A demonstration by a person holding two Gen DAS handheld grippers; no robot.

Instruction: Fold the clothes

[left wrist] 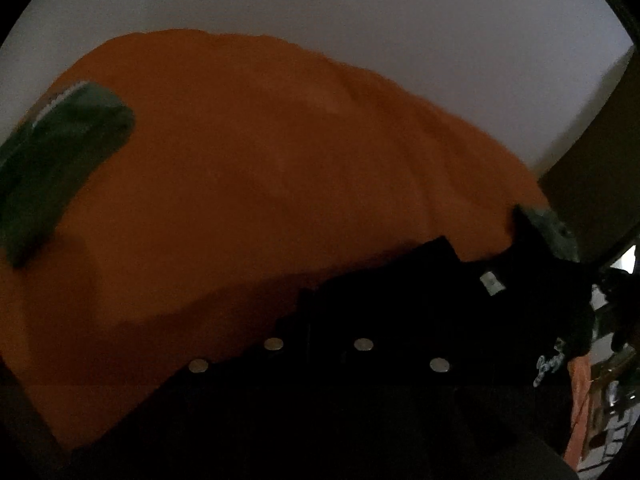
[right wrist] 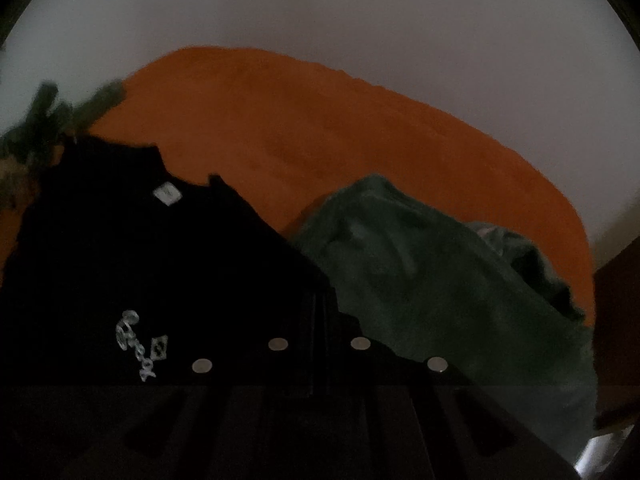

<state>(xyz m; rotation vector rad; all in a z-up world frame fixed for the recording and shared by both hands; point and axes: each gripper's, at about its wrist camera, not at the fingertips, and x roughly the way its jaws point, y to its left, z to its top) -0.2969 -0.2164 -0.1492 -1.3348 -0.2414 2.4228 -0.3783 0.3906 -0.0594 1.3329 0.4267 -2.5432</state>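
Note:
A black shirt (right wrist: 140, 260) with a white neck label (right wrist: 166, 194) and white lettering lies raised over an orange cloth (right wrist: 280, 120). My right gripper (right wrist: 320, 304) is shut, its dark fingertips merging into the shirt's edge, so it appears to pinch it. In the left wrist view the same black shirt (left wrist: 520, 300) and its label (left wrist: 493, 282) hang to the right. My left gripper (left wrist: 314, 296) is shut against that black fabric. The dim light blurs the exact contact.
A crumpled dark green garment (right wrist: 420, 280) lies on the orange cloth just right of the black shirt. A green folded piece (left wrist: 60, 168) sits at the left. White surface (left wrist: 360, 8) surrounds the orange cloth (left wrist: 240, 140). A brown panel (left wrist: 600, 160) stands at the right.

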